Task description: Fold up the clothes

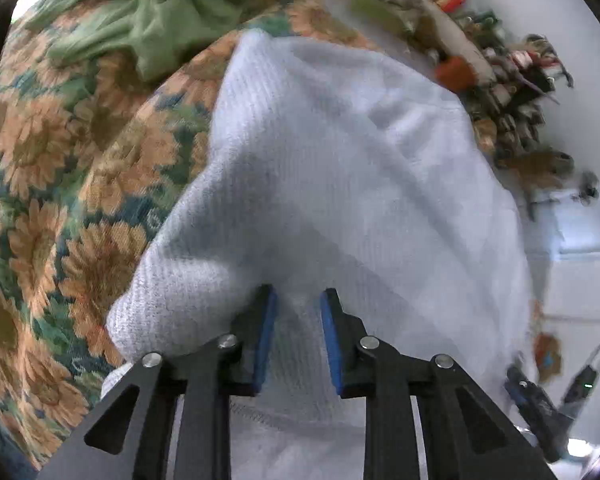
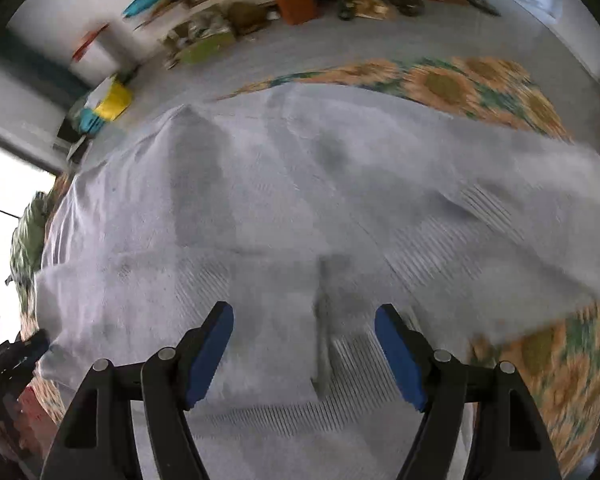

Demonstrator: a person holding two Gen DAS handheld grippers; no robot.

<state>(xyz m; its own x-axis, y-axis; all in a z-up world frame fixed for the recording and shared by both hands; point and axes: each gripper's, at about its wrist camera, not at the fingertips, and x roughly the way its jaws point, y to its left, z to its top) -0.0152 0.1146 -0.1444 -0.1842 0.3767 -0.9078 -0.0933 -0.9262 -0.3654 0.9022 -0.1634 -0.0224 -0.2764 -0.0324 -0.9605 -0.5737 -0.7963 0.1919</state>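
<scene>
Two tools are in view, each over one pale blue-white knitted garment point(image 1: 340, 168) spread on a sunflower-print cover point(image 1: 60, 200).

Left tool point(image 1: 298, 340): its blue pads point(image 1: 266, 340) stand a narrow gap apart, with a bunched ridge of the garment rising between them. Cloth fills the gap, and the fabric drapes away from the pads on both sides as if lifted there. Finding: the left tool is clenched on a fold of the garment. To its left the garment's rounded edge hangs over the printed cover.

Right tool point(image 2: 304, 352): its pads point(image 2: 210, 348) stand wide apart, released, with nothing pinched between them. The garment point(image 2: 300, 200) lies directly beneath and ahead of this tool, and a short raised crease runs up between the two fingers, touching neither. Whether the fingertips rest on the fabric cannot be told; the view is motion-blurred.

Surroundings: a crumpled green garment point(image 1: 160, 12) lies on the cover beyond the pale one, well apart from the left tool. The right tool shows at the lower right edge of the left wrist view point(image 1: 556, 392). Blurred clutter stands along the far floor point(image 2: 260, 12).
</scene>
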